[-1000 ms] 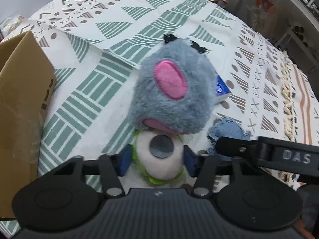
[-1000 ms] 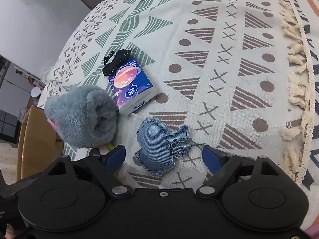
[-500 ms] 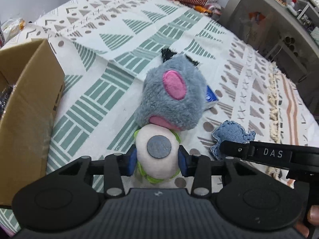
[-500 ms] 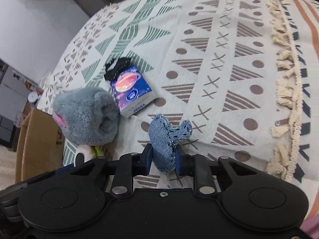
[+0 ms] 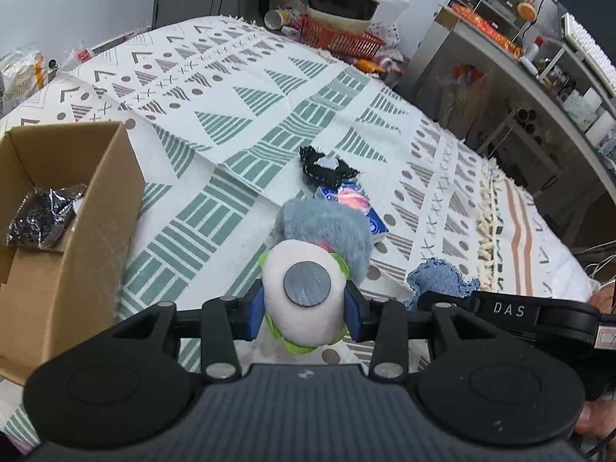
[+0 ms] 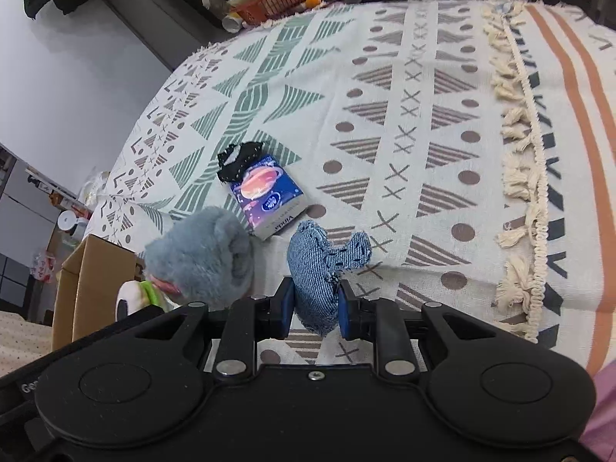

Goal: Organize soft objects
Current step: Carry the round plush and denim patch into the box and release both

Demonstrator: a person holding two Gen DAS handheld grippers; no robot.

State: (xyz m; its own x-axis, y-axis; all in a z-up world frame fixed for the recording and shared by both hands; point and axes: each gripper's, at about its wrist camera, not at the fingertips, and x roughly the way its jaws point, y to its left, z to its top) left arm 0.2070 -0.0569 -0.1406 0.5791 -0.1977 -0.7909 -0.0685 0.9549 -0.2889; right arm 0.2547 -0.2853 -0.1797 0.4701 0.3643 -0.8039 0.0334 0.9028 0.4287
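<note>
My left gripper (image 5: 305, 315) is shut on the white, green-trimmed base of a grey plush toy (image 5: 327, 231), which hangs lifted above the patterned cloth. In the right wrist view the same grey plush toy (image 6: 200, 258) shows at lower left. My right gripper (image 6: 315, 306) is shut on a blue denim pouch (image 6: 319, 265), raised off the cloth. The denim pouch (image 5: 435, 279) also shows beside the left gripper. A black fabric piece (image 6: 236, 156) and a blue tissue pack (image 6: 269, 196) lie on the cloth.
An open cardboard box (image 5: 96, 208) stands at the left with a dark shiny bag (image 5: 38, 215) inside. A red basket (image 5: 338, 40) holding a bowl sits at the cloth's far edge. Shelves and clutter line the right. A tasselled fringe (image 6: 519, 177) runs along the cloth.
Both grippers closed and rose: the left took the plush toy by its white base, the right took the denim pouch. The box interior has come into view.
</note>
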